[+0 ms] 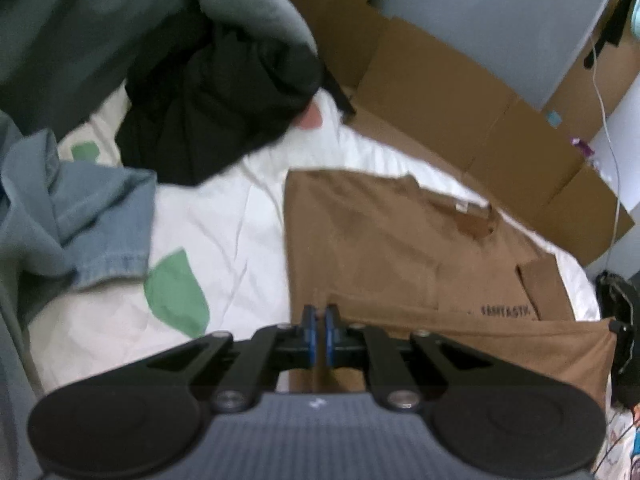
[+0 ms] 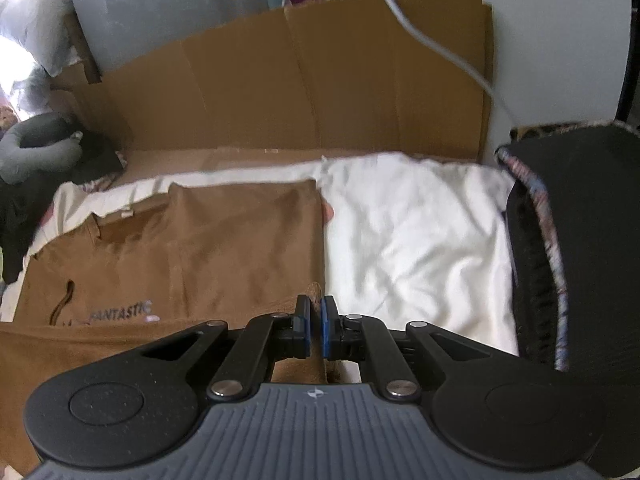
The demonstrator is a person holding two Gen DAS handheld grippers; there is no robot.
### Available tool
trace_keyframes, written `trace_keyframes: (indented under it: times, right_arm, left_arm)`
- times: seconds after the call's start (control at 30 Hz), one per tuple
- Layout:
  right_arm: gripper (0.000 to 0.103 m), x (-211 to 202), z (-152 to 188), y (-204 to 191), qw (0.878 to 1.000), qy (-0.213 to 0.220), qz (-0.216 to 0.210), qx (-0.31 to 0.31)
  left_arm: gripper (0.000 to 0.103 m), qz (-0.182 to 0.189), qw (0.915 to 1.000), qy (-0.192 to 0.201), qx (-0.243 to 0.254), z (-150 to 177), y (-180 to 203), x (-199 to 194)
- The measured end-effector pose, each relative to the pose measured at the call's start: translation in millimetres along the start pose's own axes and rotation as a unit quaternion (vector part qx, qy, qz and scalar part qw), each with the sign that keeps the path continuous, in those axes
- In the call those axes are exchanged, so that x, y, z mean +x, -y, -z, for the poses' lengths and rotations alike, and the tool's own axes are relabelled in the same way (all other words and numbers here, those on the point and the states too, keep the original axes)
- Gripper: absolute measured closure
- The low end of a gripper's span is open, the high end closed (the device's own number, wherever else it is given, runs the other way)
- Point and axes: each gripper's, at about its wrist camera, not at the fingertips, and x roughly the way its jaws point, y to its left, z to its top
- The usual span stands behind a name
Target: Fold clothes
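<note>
A: Brown T-shirt [image 1: 384,240] lies flat on the white bed sheet [image 1: 224,220], sides already folded in. How far is the folding?

B: About the middle, I think. The left gripper [image 1: 320,322] is clamped on the near hem at one corner, and the right gripper [image 2: 315,320] pinches the other corner, cloth between the pads.

A: What is left for this one?

B: The hem must go up to the collar. After that, the blue denim piece [image 1: 80,216] and the black garment [image 1: 208,112] wait unfolded in a pile beside it.
</note>
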Motion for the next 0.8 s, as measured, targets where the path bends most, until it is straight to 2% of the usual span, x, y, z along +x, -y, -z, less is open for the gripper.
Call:
trace_keyframes:
  times: [0.2,0.5,0.8]
  right_arm:
    - [0.099,-1.7,-19.2,-6.0,1.000,0.020,0.009,0.007]
    - [0.099,36.5,-47.9,-17.0,1.000,0.024,0.016,0.007]
    - [0.099,82.4,-85.2,-28.2,0.999,0.023,0.022,0.008]
  left_arm:
    - [0.098,-0.010,0.9996,0.023,0.013,-22.5,9.5,-2.5]
    - [0.098,-0.037,0.9993,0.005,0.006,-48.7,5.0,34.4]
    - [0.098,-0.053,0.9985,0.010,-0.007,-90.2,8.1,58.8]
